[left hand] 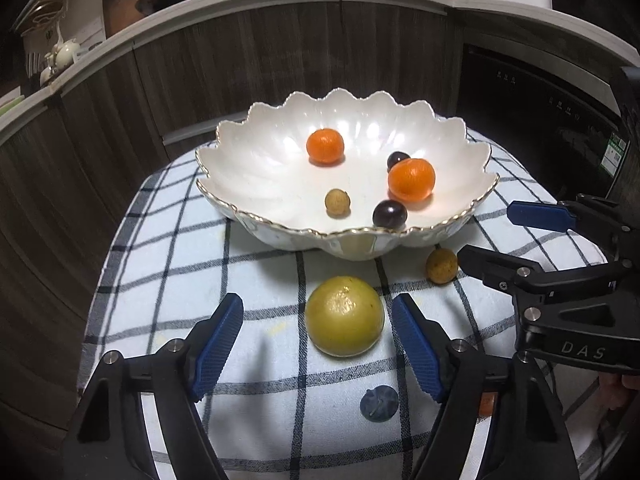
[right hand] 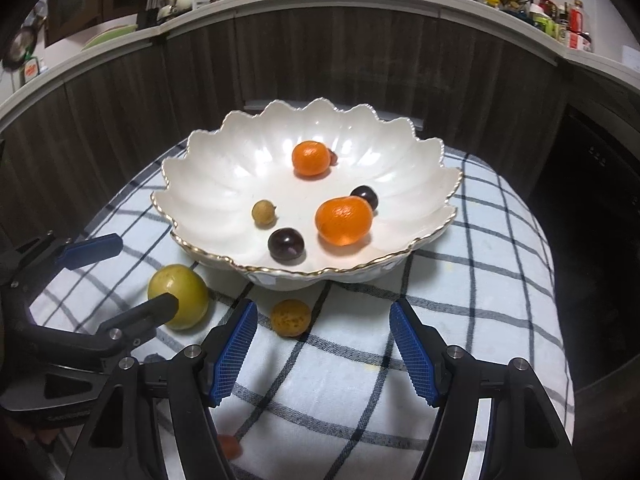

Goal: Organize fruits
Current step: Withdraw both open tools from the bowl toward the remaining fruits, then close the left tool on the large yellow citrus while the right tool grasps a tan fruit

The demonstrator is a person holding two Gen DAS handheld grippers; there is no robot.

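Five fruits lie inside the white scalloped ceramic bowl with a gilt rim (left hand: 248,152): two orange mandarins (left hand: 325,146), two dark purple grapes (left hand: 389,213) and one small tan longan (left hand: 337,202). That bowl stands on a blue-and-white checked cloth (left hand: 168,264). Just in front of it, on the cloth, rest a large yellow-green round citrus (left hand: 344,316) and a rough brownish-yellow small fruit (left hand: 441,265) (apart from each other). The left gripper (left hand: 318,340) stands released, its blue ribbed pads either side of the citrus without pressing it. The right gripper (right hand: 323,350) also stands released, nothing between its pads, the brownish fruit (right hand: 291,317) just beyond its left pad. A dark blue berry-like thing (left hand: 379,404) lies nearer the camera
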